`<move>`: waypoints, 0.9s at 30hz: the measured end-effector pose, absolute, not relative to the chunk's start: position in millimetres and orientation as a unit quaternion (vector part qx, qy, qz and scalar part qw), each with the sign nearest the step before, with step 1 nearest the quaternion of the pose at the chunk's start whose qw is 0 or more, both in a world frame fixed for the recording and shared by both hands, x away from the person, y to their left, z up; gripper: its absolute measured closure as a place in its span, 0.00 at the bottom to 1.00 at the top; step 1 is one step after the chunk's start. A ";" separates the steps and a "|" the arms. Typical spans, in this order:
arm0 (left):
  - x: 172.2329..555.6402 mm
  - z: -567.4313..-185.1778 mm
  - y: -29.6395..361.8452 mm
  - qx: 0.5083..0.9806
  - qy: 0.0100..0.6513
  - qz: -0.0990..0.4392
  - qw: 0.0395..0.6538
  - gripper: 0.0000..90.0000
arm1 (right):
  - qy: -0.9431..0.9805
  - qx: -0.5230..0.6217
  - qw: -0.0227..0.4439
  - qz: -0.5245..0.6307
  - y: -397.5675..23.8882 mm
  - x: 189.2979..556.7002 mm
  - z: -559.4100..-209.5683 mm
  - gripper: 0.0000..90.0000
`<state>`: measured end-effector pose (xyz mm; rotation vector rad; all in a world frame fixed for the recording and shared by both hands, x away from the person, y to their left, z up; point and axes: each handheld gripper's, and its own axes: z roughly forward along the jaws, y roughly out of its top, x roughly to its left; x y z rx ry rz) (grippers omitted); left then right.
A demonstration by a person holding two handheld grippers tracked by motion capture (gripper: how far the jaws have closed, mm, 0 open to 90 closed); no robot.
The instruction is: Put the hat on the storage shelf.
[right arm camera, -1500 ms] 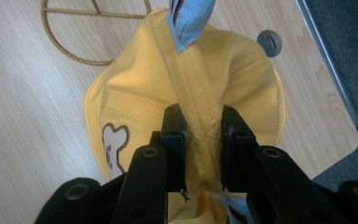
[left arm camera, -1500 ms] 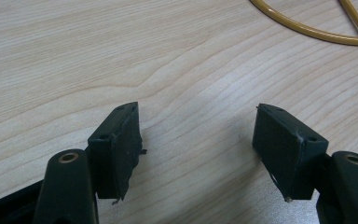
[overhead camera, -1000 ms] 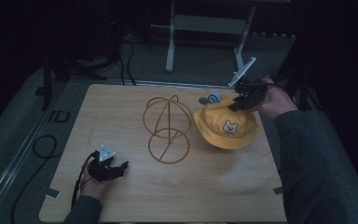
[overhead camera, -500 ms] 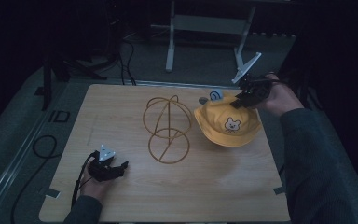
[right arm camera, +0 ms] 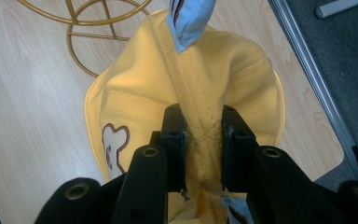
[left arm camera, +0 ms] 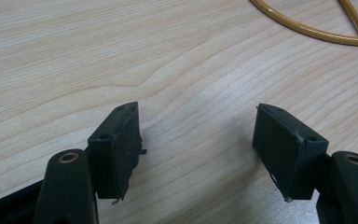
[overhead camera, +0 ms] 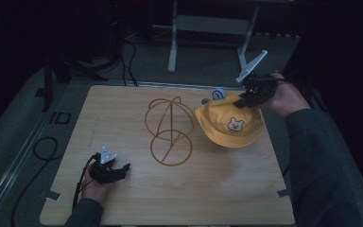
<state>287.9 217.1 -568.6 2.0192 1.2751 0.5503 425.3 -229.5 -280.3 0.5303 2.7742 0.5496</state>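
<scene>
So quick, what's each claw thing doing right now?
Left gripper: open, holding nothing, low over the table.
Right gripper: shut on the yellow hat.

The left gripper [left arm camera: 198, 140] hangs over bare table [left arm camera: 121, 60], jaws wide apart (nothing between them); a gold wire frame [left arm camera: 317, 28] curves across the top right corner.

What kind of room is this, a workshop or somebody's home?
Probably a lab or recording studio, not a home: a pale wooden table stands in a dark room, black cables trail over grey floor, and a hand-held black right gripper pinches a yellow fabric bear hat.
</scene>
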 end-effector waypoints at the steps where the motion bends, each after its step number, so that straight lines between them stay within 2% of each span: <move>1: 287.9 -568.6 217.1 0.775 0.489 0.211 0.339 0.36 | 0.955 0.183 0.131 0.191 -229.7 424.9 -279.6 0.83; 27: 287.9 -568.6 217.1 0.775 0.489 0.211 0.338 0.36 | 0.947 0.178 0.133 0.231 -238.7 418.3 -258.9 0.83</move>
